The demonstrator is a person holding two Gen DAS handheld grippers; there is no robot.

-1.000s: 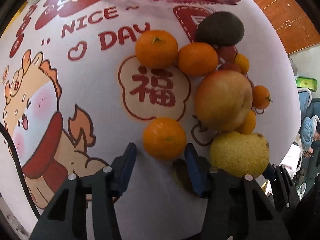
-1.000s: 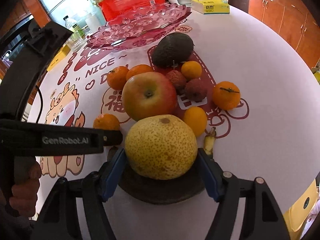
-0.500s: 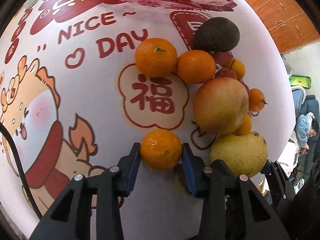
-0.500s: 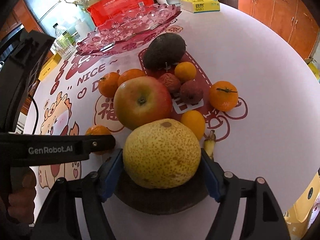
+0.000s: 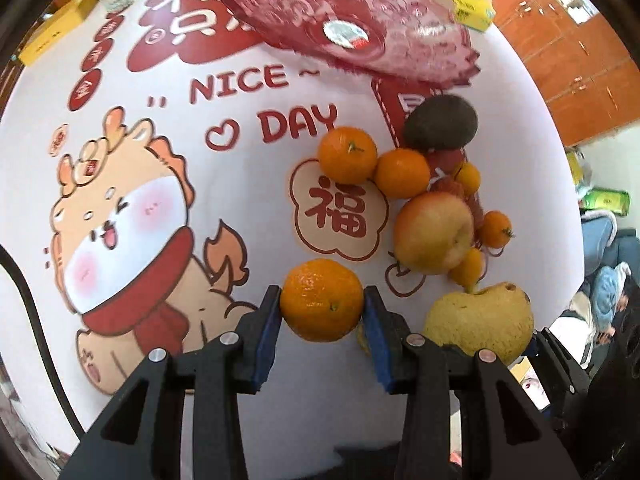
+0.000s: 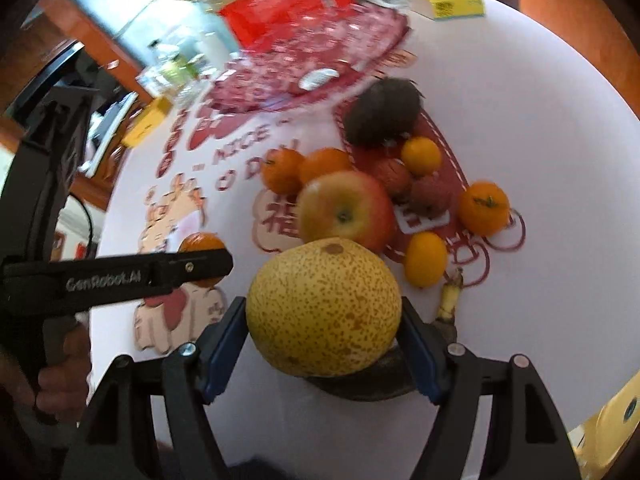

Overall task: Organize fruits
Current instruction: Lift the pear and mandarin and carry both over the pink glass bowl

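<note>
Gripping a mandarin (image 5: 322,300) between both blue pads, the left claw (image 5: 322,322) holds it near the printed tabletop (image 5: 240,152). The right claw (image 6: 322,336) is closed on a speckled pear (image 6: 323,307) (pads touching both flanks). Beyond lie an apple (image 6: 346,210), an avocado (image 6: 382,118), more small citrus and a pink tray (image 5: 348,28) at the far edge.

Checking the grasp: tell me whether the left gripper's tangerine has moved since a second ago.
Yes. The tangerine, earlier loose ahead of the left gripper, is now clamped and lifted, having shifted from beside the 福 badge toward the camera.
</note>
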